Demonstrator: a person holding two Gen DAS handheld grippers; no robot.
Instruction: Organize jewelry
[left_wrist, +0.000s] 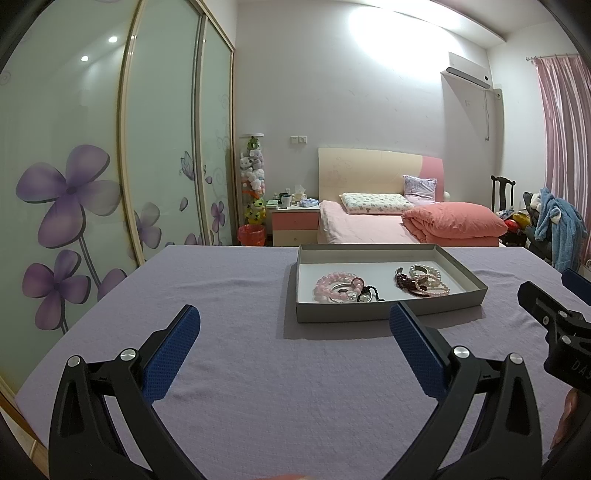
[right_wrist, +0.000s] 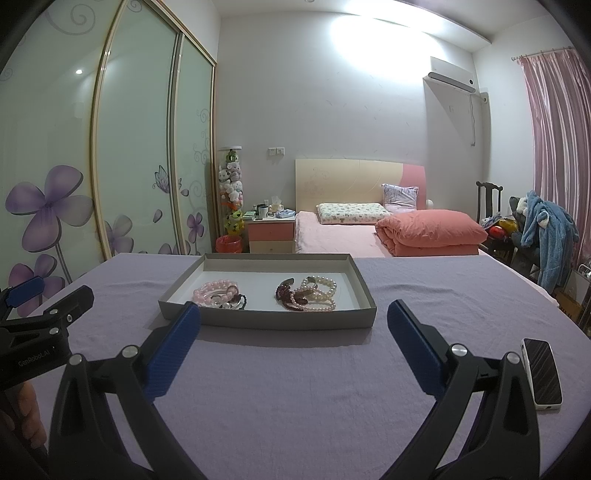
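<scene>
A shallow grey tray (left_wrist: 388, 314) (right_wrist: 266, 320) sits on the lavender tablecloth. Inside it lie two heaps: a pink bead bracelet with a silver ring and dark cord (left_wrist: 341, 288) (right_wrist: 218, 293) on the left, and pearl, pink and dark red bracelets (left_wrist: 424, 282) (right_wrist: 308, 293) on the right. My left gripper (left_wrist: 295, 325) is open and empty, just short of the tray's near wall. My right gripper (right_wrist: 293, 321) is open and empty, at the tray's near wall. Each gripper shows at the edge of the other's view.
A phone (right_wrist: 543, 373) lies on the cloth at the right near edge. Beyond the table stand a pink bed (left_wrist: 406, 225), a nightstand (left_wrist: 295, 221), sliding wardrobe doors (left_wrist: 110, 166) at left, and a chair with clothes (right_wrist: 543, 236) at right.
</scene>
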